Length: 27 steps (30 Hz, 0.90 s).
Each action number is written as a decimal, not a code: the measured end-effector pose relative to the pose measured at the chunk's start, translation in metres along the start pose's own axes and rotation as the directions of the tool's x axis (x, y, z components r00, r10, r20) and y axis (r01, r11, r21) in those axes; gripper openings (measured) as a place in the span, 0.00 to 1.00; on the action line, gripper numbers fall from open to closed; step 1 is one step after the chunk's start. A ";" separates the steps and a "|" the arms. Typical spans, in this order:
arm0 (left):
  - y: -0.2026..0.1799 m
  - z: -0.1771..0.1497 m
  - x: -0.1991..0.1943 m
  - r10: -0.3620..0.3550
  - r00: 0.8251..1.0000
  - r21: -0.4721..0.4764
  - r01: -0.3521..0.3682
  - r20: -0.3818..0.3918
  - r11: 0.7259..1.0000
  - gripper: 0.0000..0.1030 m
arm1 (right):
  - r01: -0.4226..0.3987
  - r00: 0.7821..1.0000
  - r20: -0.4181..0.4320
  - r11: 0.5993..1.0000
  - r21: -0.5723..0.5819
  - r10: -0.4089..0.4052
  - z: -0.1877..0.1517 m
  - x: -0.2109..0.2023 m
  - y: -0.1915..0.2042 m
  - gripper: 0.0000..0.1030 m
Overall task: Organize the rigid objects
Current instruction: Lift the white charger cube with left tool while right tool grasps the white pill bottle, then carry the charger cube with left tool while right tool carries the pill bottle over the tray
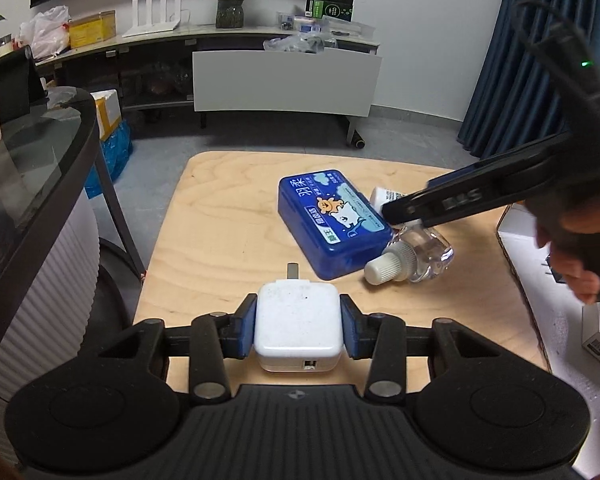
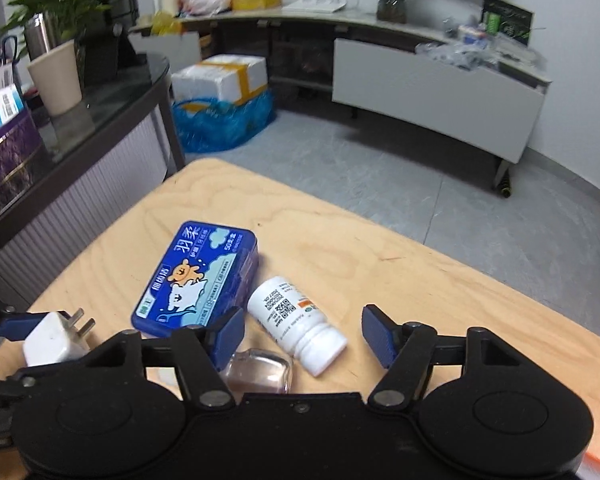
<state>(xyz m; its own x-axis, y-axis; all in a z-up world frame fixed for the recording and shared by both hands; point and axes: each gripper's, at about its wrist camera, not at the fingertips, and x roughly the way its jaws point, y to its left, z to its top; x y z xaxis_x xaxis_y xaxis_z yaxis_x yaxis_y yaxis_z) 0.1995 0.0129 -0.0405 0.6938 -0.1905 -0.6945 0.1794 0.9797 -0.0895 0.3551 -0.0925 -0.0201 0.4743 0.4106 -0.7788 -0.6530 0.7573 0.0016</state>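
Note:
My left gripper [image 1: 298, 312] is shut on a white plug-in charger [image 1: 298, 328] at the near edge of the wooden table [image 1: 228, 216], prongs pointing away. A blue plastic case [image 1: 332, 220] with a cartoon label lies mid-table. Against its right side lie a clear bottle with a white cap [image 1: 420, 256] and a white pill bottle [image 2: 292, 320]. My right gripper [image 2: 304, 332] hangs open just above these two bottles, the pill bottle between its blue pads without touching them. The clear bottle [image 2: 260, 372] is partly hidden under its left finger. The charger [image 2: 56, 340] shows at lower left in the right wrist view.
A white cardboard box [image 1: 540, 280] stands at the table's right edge, under the person's hand [image 1: 572, 264]. A dark glass-topped counter [image 1: 40, 152] borders the table on the left. Beyond the far edge lie grey floor and a low media cabinet [image 1: 284, 80].

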 end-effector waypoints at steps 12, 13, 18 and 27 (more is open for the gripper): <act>-0.006 0.006 -0.010 0.005 1.000 -0.007 -0.005 0.030 1.000 0.41 | 0.036 0.998 0.051 0.995 0.094 -0.041 -0.023 -0.026 -0.003 0.39; -0.008 0.007 -0.012 0.004 0.999 -0.008 -0.004 0.036 1.000 0.41 | 0.045 0.997 0.062 0.994 0.101 -0.052 -0.026 -0.036 -0.001 0.39; -0.024 0.006 -0.030 0.007 0.998 0.013 -0.008 0.061 1.000 0.41 | 0.083 0.987 0.123 0.983 0.164 -0.104 -0.053 -0.099 0.008 0.39; -0.086 -0.014 -0.076 -0.049 0.993 0.098 0.038 0.109 0.994 0.41 | 0.192 0.957 0.161 0.940 0.281 -0.243 -0.130 -0.215 0.019 0.39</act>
<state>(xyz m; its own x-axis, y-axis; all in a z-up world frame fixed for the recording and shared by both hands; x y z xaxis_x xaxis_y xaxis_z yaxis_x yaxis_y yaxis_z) 0.1214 -0.0563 0.0102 0.7559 -0.2436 -0.6077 0.2735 0.9608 -0.0451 0.1642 -0.2323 0.0655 0.7075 0.2904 -0.6442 -0.3575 0.9335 0.0282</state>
